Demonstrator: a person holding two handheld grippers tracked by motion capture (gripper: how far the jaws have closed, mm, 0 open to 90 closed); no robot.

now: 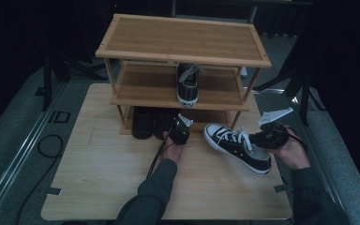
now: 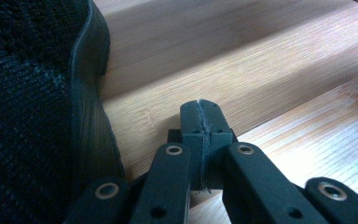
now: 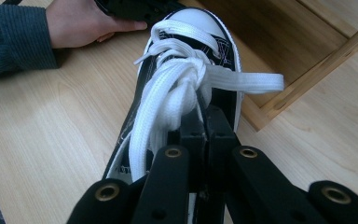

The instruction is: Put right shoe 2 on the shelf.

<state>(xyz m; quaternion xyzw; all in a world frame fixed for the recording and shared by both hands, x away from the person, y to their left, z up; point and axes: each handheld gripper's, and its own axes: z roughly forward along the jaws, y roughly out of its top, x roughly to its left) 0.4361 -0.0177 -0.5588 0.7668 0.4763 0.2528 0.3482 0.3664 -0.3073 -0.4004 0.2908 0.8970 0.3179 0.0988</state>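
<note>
Black sneaker [image 3: 182, 88], white knotted laces [image 3: 177, 88]

Bamboo rack [image 1: 183, 40] holds one sneaker [image 1: 187, 84] (middle shelf).

The left gripper [image 2: 203, 116] rises from the bottom edge of its own view as two black jaws on riveted black link arms; the jaws stand pressed together along a thin vertical seam, with nothing between them. To the left of the jaws stands a black knitted-fabric shoe with a smooth black rubber sole edge [image 2: 37, 116]; its woven upper fills the left part of the frame, and its sole edge passes just beside the left link arm. Beyond the jaw tips lies a light bamboo-wood slatted surface [image 2: 270, 65]; shadow covers its upper part, while its lower right part is brightly lit.
</note>
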